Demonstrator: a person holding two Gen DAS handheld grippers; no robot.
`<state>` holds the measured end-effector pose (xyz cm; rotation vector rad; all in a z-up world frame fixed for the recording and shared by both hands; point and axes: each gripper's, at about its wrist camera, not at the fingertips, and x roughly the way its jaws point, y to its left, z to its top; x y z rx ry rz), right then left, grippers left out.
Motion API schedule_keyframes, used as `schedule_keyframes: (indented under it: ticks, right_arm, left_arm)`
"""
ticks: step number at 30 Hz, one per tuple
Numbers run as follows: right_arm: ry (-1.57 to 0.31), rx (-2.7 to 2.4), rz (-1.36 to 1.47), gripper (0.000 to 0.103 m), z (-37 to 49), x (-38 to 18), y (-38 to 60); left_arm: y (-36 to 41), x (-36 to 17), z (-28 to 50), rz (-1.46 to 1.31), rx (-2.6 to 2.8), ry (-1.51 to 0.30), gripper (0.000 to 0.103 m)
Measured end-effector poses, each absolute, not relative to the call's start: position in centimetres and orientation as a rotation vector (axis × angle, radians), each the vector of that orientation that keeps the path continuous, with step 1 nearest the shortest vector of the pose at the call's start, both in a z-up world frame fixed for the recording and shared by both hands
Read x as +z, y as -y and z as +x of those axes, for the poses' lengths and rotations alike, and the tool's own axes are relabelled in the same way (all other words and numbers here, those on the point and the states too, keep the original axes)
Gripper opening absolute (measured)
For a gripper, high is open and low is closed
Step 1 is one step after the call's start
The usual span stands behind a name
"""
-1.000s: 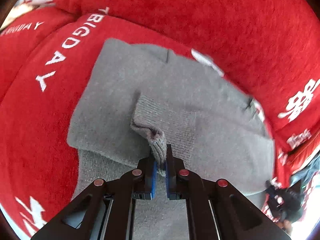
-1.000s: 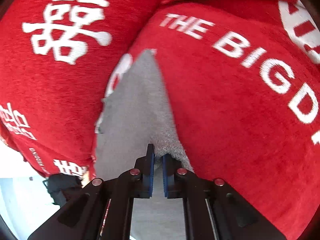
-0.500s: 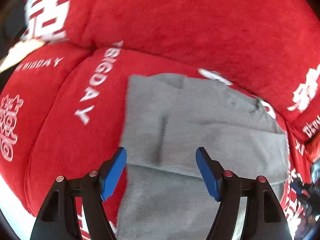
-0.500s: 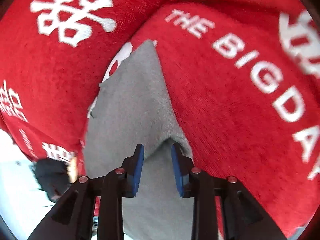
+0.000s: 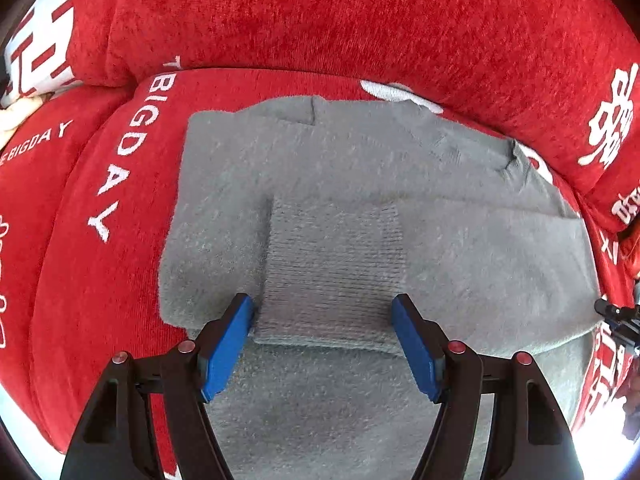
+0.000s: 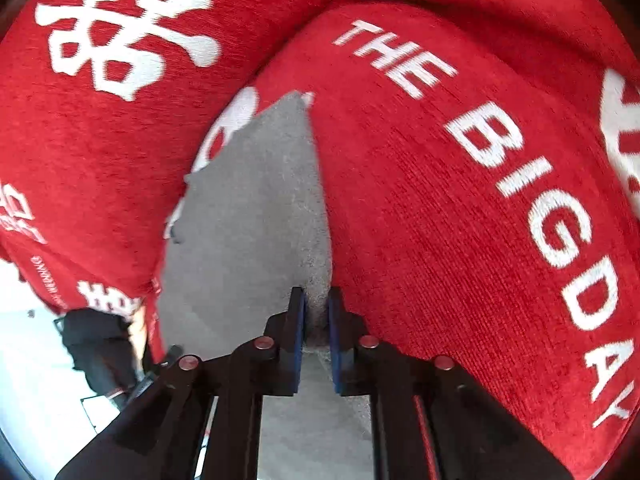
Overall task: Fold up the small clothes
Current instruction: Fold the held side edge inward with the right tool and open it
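Note:
A grey knitted garment (image 5: pixel 360 184) lies flat on a red sofa seat. Its ribbed cuff (image 5: pixel 332 272) is folded onto the middle of the garment. My left gripper (image 5: pixel 324 336) is open, its blue pads on either side of the cuff's near edge, holding nothing. In the right wrist view the same grey garment (image 6: pixel 248 208) runs away from me along the seat. My right gripper (image 6: pixel 316 316) has its blue pads nearly together on the garment's right edge fold.
The red sofa seat cushion (image 5: pixel 80 240) carries white "THE BIG DAY" lettering (image 6: pixel 500 152). The red backrest (image 5: pixel 320 16) rises behind the garment. A black object (image 6: pixel 100 344) stands on the pale floor past the sofa's edge at the left.
My left gripper let go of the cuff, opened wide and drew back; the cuff now lies flat. My right gripper opened partway, then narrowed again on the garment's edge.

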<state>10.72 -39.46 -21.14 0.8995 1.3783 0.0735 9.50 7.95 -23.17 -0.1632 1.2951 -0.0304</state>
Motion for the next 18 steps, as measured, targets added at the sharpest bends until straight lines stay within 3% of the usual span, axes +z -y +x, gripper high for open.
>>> schedule_keyframes:
  ticks: [3, 7, 11, 18]
  right_arm:
    - [-1.435, 0.046, 0.724, 0.008, 10.9, -21.6, 39.4]
    - [-1.389, -0.017, 0.834, 0.004, 10.1, -22.1, 40.9]
    - [-1.417, -0.037, 0.827, 0.008, 8.7, -21.3, 40.5]
    - [-1.45, 0.011, 0.763, 0.011, 6.2, -20.6, 37.8]
  left_arm:
    - [-7.6, -23.0, 9.8, -0.145, -0.018, -1.309, 0.072]
    - [-8.8, -21.5, 9.3, -0.175, 0.001, -1.297, 0.072]
    - [-12.5, -20.3, 8.4, -0.224, 0.058, -1.279, 0.072]
    - [-18.1, -23.2, 9.2, -0.441, 0.042, -1.344, 0.072]
